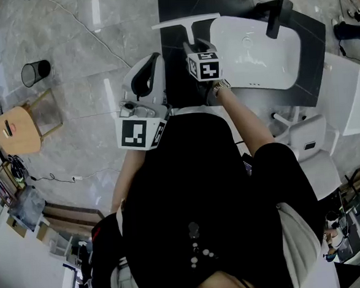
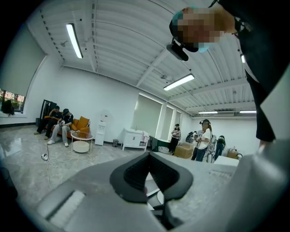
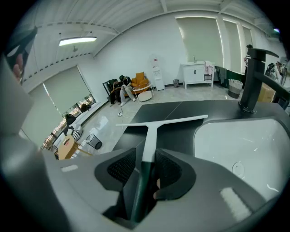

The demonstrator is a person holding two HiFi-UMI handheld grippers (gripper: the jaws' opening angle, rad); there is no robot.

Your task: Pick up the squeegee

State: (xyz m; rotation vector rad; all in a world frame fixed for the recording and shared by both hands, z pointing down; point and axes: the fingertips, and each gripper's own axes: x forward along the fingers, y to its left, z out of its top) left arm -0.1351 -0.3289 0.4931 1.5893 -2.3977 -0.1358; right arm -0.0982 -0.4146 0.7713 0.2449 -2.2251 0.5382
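Head view: the squeegee (image 1: 187,24) lies flat on the dark counter (image 1: 170,8), just beside the white sink (image 1: 254,55). Its blade runs across the counter toward the far side. The blade's left end juts slightly past the counter's left edge, and its right end reaches the sink's near corner. Its handle points back toward the person.

The right gripper (image 1: 193,46) tilts down over that handle. In the right gripper view its jaws stand spread wide, with the handle of the squeegee (image 3: 152,127) running between the pads, not visibly clamped. Bare dark counter shows on both sides of the handle. The black tap (image 3: 253,77) stands well apart at the far side of the sink.

The left gripper (image 1: 152,59) hangs over the floor, just off the counter's left edge. Its jaw tips meet with nothing between them, and it faces out into the room. To its left the floor is open as far as a black bin (image 1: 35,72) and a small wooden stool (image 1: 22,130).
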